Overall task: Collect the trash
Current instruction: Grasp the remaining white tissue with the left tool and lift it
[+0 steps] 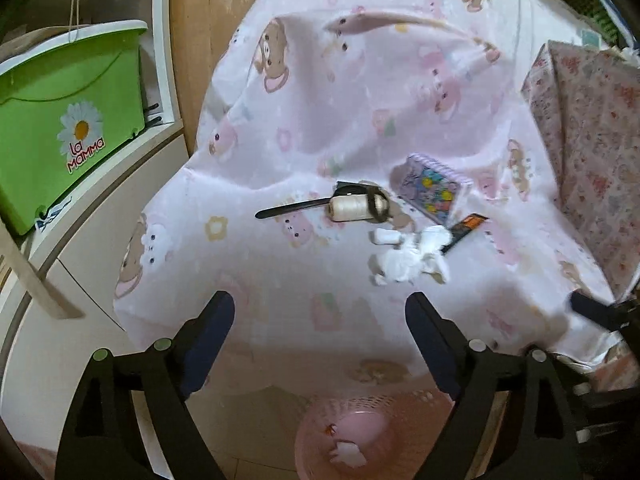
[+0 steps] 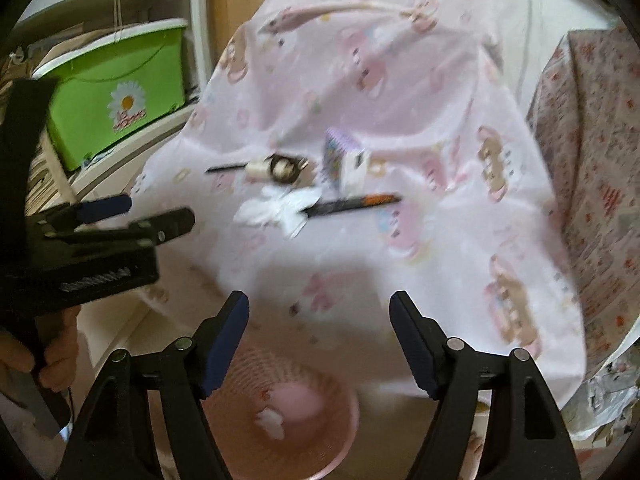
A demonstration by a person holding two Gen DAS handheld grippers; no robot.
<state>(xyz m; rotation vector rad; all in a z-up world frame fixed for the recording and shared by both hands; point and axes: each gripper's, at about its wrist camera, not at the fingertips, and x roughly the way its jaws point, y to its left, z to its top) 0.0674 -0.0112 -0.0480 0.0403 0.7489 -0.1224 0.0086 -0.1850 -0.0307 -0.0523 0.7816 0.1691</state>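
Lying crumpled, white tissue (image 1: 408, 254); round perforated pink basket (image 1: 420, 402).

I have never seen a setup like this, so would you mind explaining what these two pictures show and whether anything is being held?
A person holds hand-held tongs in each hand; each carries a camera looking along its fingers. One picture comes from the left tongs, the other from the right tongs; the right view also shows the left tongs from the side. Both stand open and empty. On the pink bear-print cloth lie crumpled white tissue, a cream thread spool, a small colourful spiral notebook and a black-and-orange pen. Below sits a pink mesh basket holding a white scrap.
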